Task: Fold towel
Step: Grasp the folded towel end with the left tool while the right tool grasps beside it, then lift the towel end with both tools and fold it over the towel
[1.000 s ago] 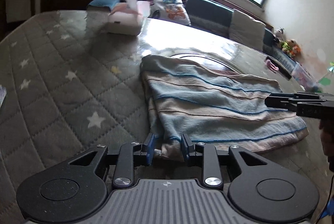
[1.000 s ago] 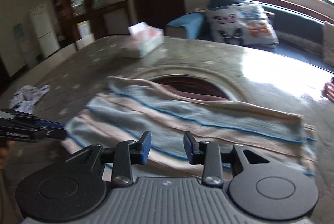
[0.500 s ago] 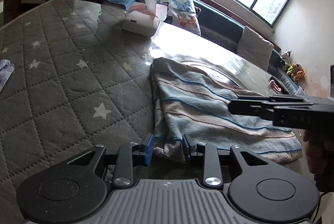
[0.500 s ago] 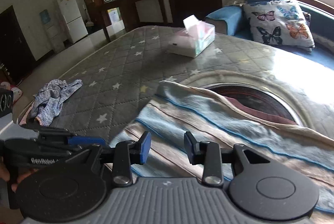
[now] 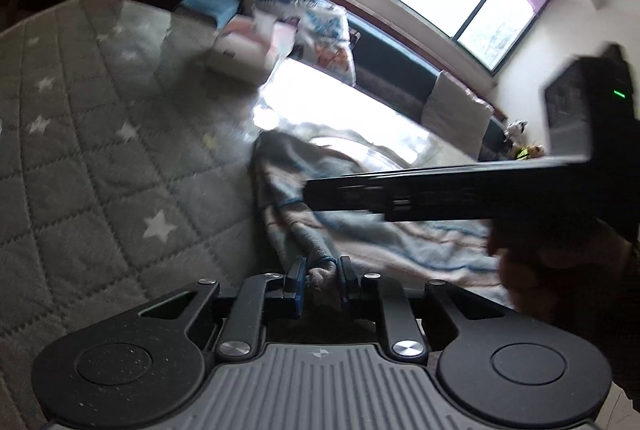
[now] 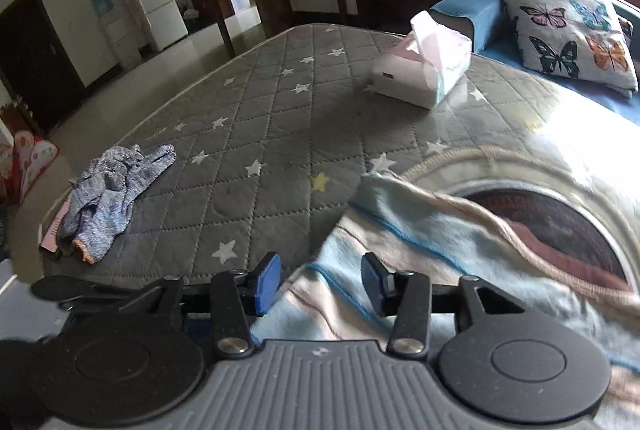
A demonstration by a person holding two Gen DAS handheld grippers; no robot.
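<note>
Towel corner pinched in left hand-held gripper.

Colours here: the towel on the right side of the frame is pale blue and peach-cream with thin bright blue stripes. The tabletop cover is grey, diamond-quilted, with white stars and one yellow star near the middle. The gloves at the left are mottled blue-grey knit with orange cuffs. The tissue box up top is white and pink. The cushion at the upper right is white with multicoloured butterflies. The right gripper's fingers have blue pads.
</note>
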